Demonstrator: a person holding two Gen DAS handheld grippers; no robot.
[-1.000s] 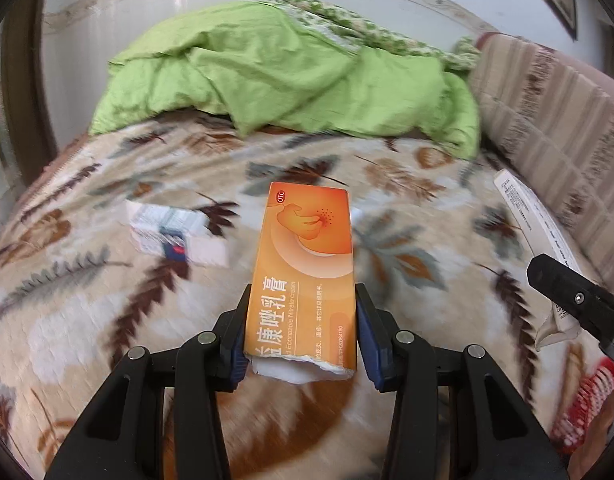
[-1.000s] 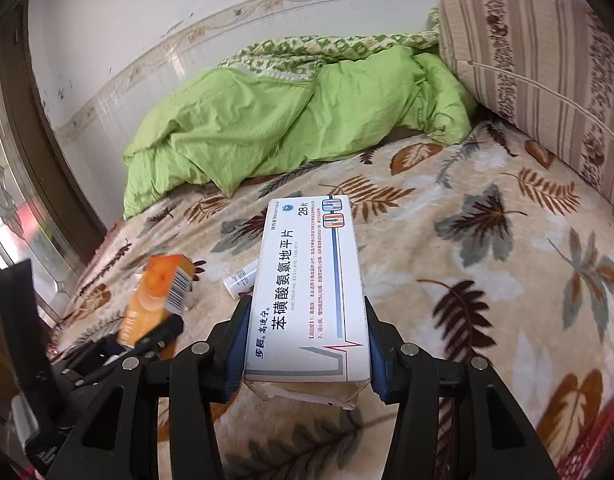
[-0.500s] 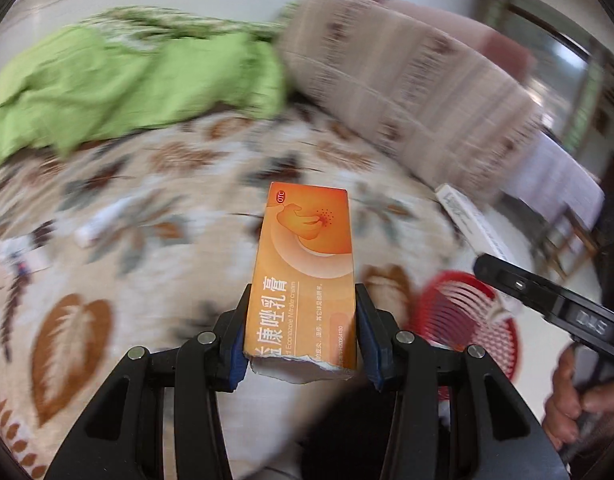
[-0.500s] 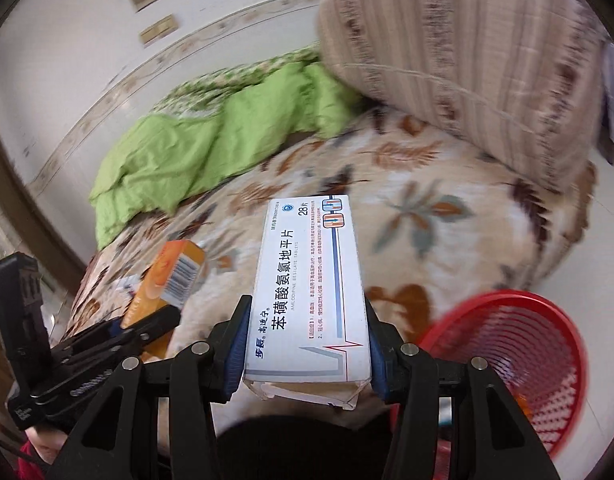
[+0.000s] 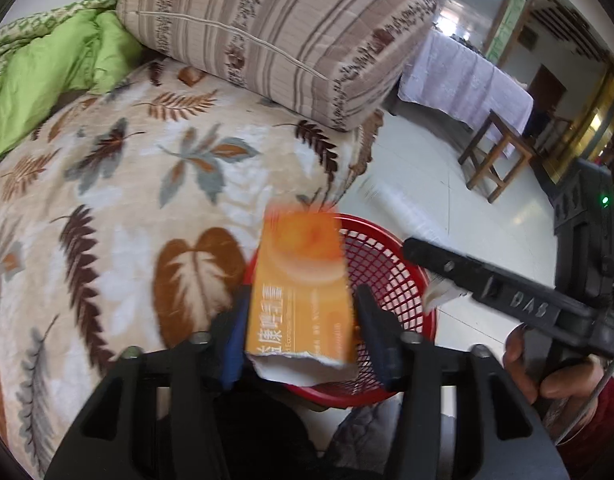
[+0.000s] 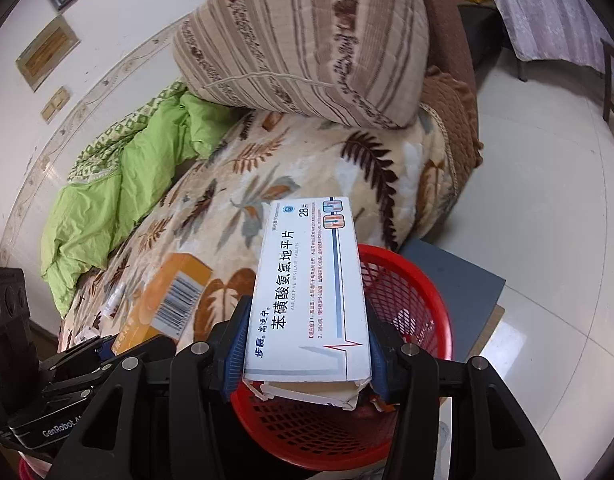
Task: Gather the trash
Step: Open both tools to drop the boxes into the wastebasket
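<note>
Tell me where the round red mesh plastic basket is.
The round red mesh plastic basket sits on the floor against the leaf-patterned bed edge, bottom centre in both wrist views, below both held boxes.

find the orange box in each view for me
Left wrist: orange box at centre, between the opening jaws of the left gripper, over the red basket.
Right wrist: lower left, beside the bed.
Shared landmark: the red basket.

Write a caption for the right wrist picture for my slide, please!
Right gripper holds a white cardboard medicine box over a red plastic mesh basket beside the leaf-patterned bed blanket.
</note>
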